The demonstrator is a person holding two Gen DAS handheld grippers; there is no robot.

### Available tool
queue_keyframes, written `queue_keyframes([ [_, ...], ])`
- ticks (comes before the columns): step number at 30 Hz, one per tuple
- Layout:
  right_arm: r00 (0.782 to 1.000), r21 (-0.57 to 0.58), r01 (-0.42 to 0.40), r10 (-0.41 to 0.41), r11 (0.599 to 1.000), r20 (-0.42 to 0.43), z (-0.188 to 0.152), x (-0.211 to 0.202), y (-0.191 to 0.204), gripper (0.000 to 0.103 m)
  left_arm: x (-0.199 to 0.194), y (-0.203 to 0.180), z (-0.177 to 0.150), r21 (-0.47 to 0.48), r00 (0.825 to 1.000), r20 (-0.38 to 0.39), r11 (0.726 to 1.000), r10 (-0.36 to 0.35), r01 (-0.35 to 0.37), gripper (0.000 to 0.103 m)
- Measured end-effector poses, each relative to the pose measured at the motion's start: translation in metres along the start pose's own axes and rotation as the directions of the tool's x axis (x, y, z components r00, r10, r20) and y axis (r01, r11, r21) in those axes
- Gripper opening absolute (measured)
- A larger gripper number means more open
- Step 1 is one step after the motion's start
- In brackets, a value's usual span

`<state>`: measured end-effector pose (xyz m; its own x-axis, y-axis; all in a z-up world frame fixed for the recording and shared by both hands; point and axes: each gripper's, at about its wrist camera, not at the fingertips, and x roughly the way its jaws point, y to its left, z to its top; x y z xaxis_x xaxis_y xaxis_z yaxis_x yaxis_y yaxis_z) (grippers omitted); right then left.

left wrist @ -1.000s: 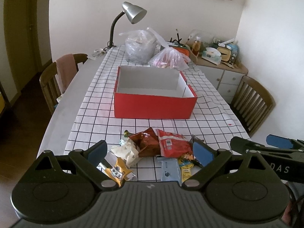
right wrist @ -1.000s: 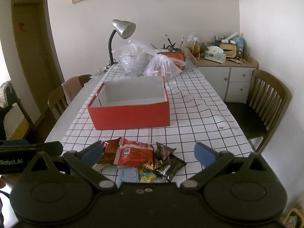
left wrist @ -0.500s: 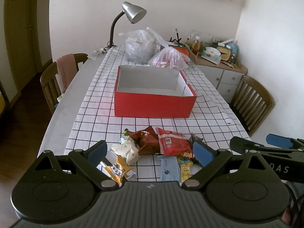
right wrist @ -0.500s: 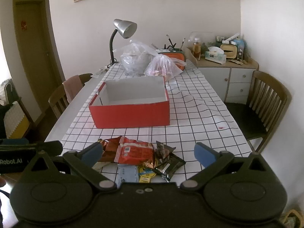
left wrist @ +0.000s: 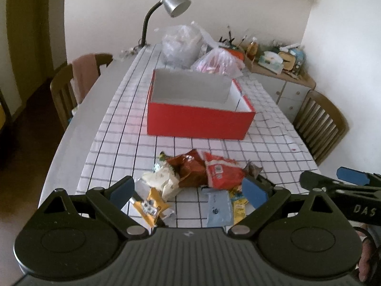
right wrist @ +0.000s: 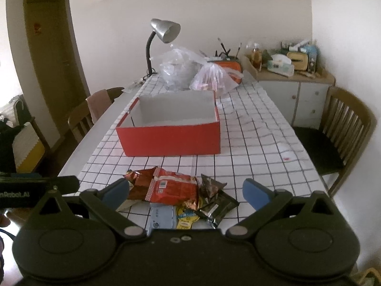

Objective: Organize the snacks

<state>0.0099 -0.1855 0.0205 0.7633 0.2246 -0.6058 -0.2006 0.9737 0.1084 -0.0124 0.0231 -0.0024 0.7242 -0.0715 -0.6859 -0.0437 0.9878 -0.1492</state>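
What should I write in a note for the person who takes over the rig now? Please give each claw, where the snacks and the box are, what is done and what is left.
Left claw: open, holds nothing, above the near-left part of the snack pile.
Right claw: open, holds nothing, above the pile's right part.
Snacks: all loose in one heap on the checked cloth, near the table edge; the red packet lies on top, the black packet at the right.
Red box: open, beyond the pile; no snack shows inside.
Done: nothing packed yet.
Left: pick up each packet and put it in the box.
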Motion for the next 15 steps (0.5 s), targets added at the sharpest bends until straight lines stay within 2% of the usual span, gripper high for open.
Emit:
queue_keyframes([
  [10, 0.995, -0.003, 0.008, -0.008, 1.0, -0.096, -0.01, 0.05, -0.025, 0.099, 0.052, 0.016, -0.008, -0.01, 0.995, -0.1, 1.0, 0.01, -0.011, 0.097],
  [15, 0.99, 0.038, 0.014, -0.009, 0.999, -0.143, -0.015, 0.076, -0.047, 0.098, 0.08, 0.024, -0.008, 0.008, 0.991, -0.135, 1.0, 0.021, -0.02, 0.097],
])
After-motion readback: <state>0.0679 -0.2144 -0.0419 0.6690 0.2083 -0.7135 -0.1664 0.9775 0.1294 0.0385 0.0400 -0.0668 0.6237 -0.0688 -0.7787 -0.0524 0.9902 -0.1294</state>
